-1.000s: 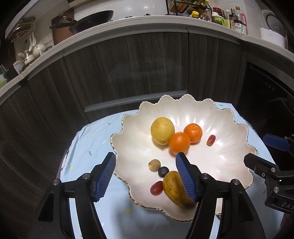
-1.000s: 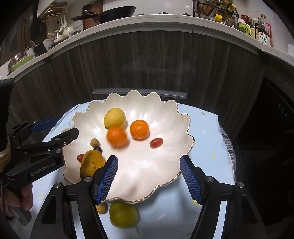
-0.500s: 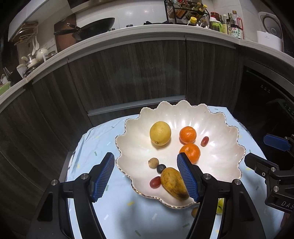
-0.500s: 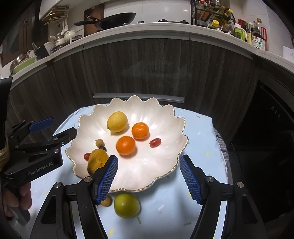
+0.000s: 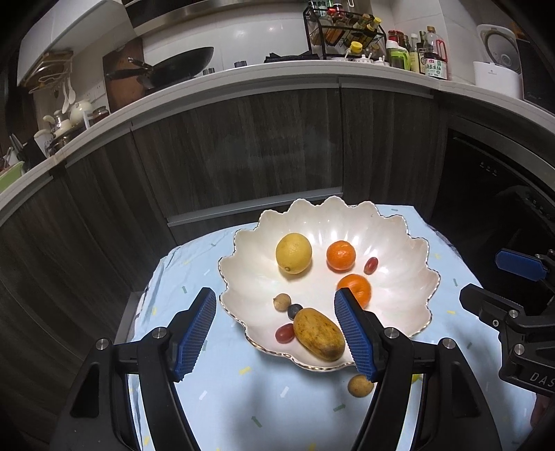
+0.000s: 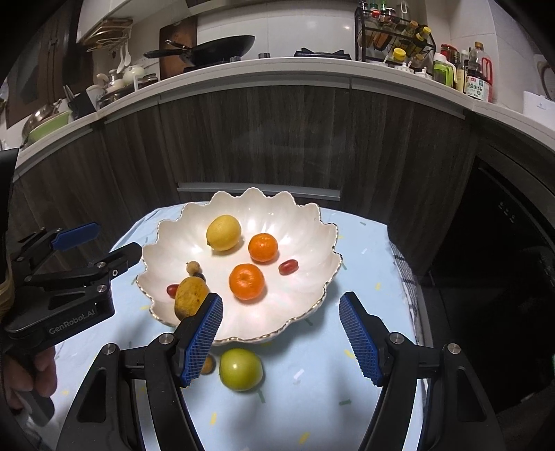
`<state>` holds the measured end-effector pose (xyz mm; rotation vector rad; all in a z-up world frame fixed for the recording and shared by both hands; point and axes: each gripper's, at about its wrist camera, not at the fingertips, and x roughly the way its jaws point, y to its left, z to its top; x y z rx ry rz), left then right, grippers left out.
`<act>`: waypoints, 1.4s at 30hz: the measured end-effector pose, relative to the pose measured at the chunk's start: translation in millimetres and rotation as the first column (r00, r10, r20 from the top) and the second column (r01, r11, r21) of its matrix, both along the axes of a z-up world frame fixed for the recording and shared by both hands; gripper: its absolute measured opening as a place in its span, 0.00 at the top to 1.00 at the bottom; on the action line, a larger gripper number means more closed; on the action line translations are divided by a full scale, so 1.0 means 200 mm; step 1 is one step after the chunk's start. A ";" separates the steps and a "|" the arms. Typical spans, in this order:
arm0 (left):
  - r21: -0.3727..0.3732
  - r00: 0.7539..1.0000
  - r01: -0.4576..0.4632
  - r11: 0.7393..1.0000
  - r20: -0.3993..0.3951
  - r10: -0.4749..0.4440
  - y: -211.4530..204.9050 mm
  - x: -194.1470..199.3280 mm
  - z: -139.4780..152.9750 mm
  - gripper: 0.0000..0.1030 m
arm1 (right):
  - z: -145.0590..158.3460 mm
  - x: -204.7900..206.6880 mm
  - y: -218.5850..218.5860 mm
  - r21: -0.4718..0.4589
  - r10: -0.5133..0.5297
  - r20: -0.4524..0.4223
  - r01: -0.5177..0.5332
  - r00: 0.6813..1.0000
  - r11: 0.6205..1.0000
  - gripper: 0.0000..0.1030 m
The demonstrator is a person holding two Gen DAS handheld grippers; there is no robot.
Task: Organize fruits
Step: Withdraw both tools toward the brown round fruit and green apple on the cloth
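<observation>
A white scalloped bowl (image 5: 399, 277) (image 6: 298, 301) stands on a light blue cloth. In it lie a lemon (image 5: 293, 253) (image 6: 223, 232), two oranges (image 5: 341, 255) (image 6: 246, 281), a yellow-brown mango (image 5: 319, 333) (image 6: 190, 298), red grapes (image 5: 370, 265) (image 6: 288, 266), a longan (image 5: 281, 301) and a dark berry (image 5: 295, 311). On the cloth in front of the bowl sit a green apple (image 6: 240, 369) and a small brown fruit (image 5: 359, 385) (image 6: 208, 365). My left gripper (image 5: 274, 295) (image 6: 86, 249) and right gripper (image 6: 281, 298) (image 5: 513, 277) hover above the bowl's near rim, both open, holding nothing.
The cloth-covered table (image 5: 277, 399) is small, with drops on every side. Dark wood cabinets (image 6: 277, 138) rise behind it. The counter above carries a wok (image 6: 215, 47), a spice rack (image 6: 395, 33) and bottles. A person's hand (image 6: 31, 374) grips the left tool.
Both grippers have drawn back and upward from the bowl, so it looks smaller. One orange rolled from beside the lemon toward the near side. The apple and the small brown fruit came into view.
</observation>
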<state>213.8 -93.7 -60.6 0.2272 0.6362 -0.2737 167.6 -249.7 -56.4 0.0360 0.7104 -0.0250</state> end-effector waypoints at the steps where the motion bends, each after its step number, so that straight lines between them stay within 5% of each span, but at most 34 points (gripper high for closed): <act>1: 0.001 1.000 0.001 1.000 0.001 -0.001 0.00 -0.01 0.00 0.32 | 0.00 -0.01 0.00 0.000 -0.001 0.002 0.001 1.000 1.000 0.32; 18: 0.022 0.999 0.034 0.999 0.001 -0.034 -0.03 -0.17 0.00 0.30 | -0.04 -0.14 -0.02 -0.001 0.008 -0.014 -0.008 1.000 1.000 0.32; 42: 0.054 0.991 0.086 0.995 -0.108 -0.080 -0.07 -0.28 -0.24 0.26 | -0.27 -0.18 0.01 -0.010 0.116 -0.085 -0.117 0.990 0.993 0.27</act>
